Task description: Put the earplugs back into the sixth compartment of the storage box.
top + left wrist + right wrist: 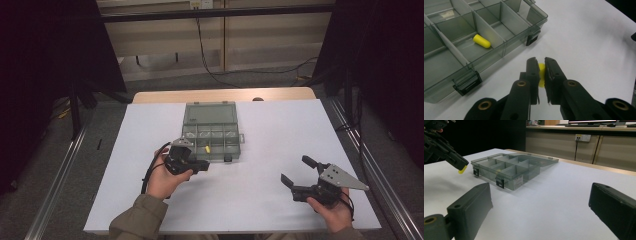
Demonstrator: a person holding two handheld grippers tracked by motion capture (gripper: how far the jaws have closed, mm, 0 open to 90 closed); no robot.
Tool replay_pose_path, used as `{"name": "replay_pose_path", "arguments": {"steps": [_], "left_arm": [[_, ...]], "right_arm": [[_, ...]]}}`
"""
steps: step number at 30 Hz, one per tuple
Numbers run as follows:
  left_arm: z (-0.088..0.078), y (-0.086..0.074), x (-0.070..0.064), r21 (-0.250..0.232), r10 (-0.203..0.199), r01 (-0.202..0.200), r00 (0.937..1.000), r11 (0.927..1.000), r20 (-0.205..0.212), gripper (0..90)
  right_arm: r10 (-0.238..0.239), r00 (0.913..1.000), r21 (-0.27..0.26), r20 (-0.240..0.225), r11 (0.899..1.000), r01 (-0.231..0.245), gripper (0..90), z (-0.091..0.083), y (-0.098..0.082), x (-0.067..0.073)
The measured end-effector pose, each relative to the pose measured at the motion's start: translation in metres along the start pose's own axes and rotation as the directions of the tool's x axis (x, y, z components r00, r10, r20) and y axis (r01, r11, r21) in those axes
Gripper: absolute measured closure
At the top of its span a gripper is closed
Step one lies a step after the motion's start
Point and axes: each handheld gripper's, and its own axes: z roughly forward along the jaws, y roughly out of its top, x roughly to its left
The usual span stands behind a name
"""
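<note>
An open smoky-grey compartment box (210, 131) (506, 47) (509, 167) lies mid-table with its lid folded back. One yellow earplug (481, 41) (207, 148) rests in a front compartment. My left gripper (541, 65) (204, 165) (461, 167) hovers just in front of the box's near wall, shut on a second yellow earplug (541, 75) (461, 171) pinched between its jaws. My right gripper (295, 170) (539, 200) sits at the table's front right, jaws wide apart with nothing between them.
White sheet (260, 150) covers the table; its wooden edge (225, 95) shows at the back. Black latches (466, 82) stick out from the box's front wall. Cables (210, 55) run over the floor behind the table, with dark stands at both sides.
</note>
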Motion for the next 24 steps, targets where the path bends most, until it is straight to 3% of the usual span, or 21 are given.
{"name": "replay_pose_path", "arguments": {"steps": [24], "left_arm": [[-0.005, 0.025, 0.012, -0.016, -0.003, 0.002, 0.9993, 0.9999, -0.038, 82.6]], "right_arm": [[0.000, 1.0000, 0.001, 0.002, 1.000, 0.000, 4.0, 0.000, 0.000, 0.000]]}}
